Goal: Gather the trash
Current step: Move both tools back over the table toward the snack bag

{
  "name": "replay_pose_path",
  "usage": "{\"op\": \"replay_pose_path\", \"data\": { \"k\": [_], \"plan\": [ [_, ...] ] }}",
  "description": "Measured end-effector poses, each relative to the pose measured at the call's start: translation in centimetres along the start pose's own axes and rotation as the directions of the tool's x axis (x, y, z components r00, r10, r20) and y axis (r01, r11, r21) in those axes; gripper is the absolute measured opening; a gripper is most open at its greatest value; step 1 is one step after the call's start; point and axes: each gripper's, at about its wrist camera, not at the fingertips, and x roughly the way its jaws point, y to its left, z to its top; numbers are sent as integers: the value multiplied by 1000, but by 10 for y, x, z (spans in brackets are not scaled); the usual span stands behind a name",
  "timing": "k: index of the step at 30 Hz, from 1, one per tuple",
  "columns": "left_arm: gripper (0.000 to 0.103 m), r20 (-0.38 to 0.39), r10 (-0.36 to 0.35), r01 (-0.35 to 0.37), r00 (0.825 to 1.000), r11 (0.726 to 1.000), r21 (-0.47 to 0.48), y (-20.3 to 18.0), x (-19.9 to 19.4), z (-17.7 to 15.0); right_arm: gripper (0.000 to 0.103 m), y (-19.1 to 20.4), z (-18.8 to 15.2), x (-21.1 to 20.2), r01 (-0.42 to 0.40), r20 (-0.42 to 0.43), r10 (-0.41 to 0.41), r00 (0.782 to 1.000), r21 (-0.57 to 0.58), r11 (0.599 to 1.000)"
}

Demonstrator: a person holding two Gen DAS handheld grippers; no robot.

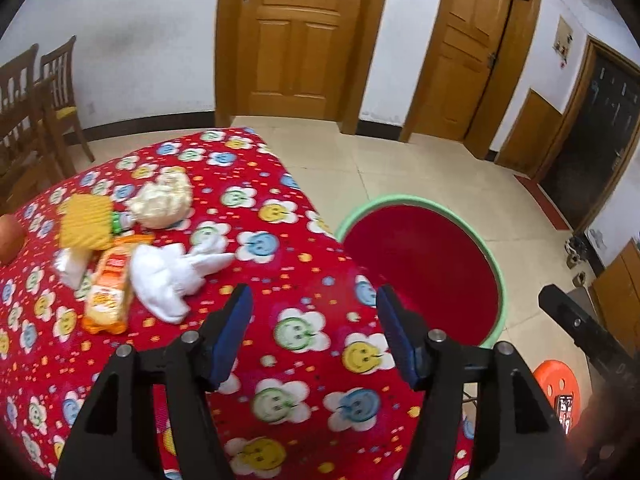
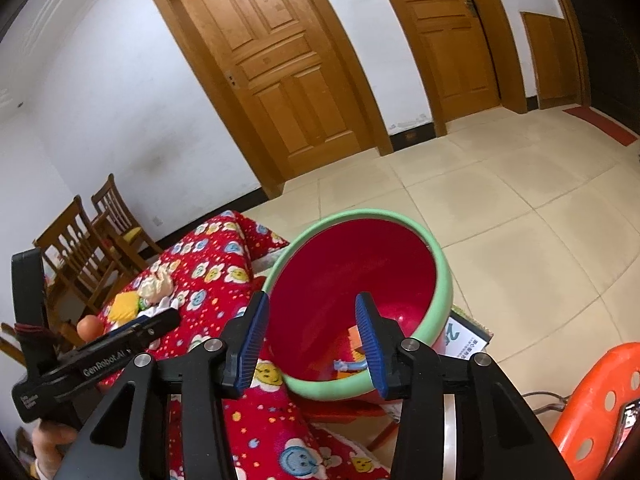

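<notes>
On the table's red smiley-face cloth (image 1: 304, 280) lie a white crumpled tissue (image 1: 172, 280), an orange snack wrapper (image 1: 108, 296), a yellow ridged piece (image 1: 86, 222) and a cream paper wad (image 1: 164, 200). My left gripper (image 1: 314, 300) hovers open above the cloth, right of that litter, with nothing between its blue pads. A red bin with a green rim (image 2: 440, 276) stands off the table's corner. Above its near rim my right gripper (image 2: 312, 300) is open and empty. Orange and blue scraps (image 2: 352, 360) lie at the bin's bottom.
An orange fruit (image 1: 10, 238) sits at the table's left edge. Wooden chairs (image 1: 36, 100) stand behind the table. An orange plastic stool (image 2: 596, 404) is at the lower right, and a printed box (image 2: 466, 338) lies by the bin. Tiled floor and wooden doors are beyond.
</notes>
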Motion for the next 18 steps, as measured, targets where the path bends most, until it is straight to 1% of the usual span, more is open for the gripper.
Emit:
{"op": "replay_pose_path", "data": {
  "k": [5,11,18],
  "plan": [
    [64,21,40,-39,999,998,-40,23,-15,-1,49,12,-3,-1,-17,-8,17,1000,-15,1000],
    [64,32,90,-86,995,991,-106,57,-32,-2,50,26,-5,0,-38,-19,37,999,-38,999],
    [64,29,183,-176,983,970,-167,103,-46,-6,51,42,-11,4,-62,-34,60,998,-64,996]
  ]
}}
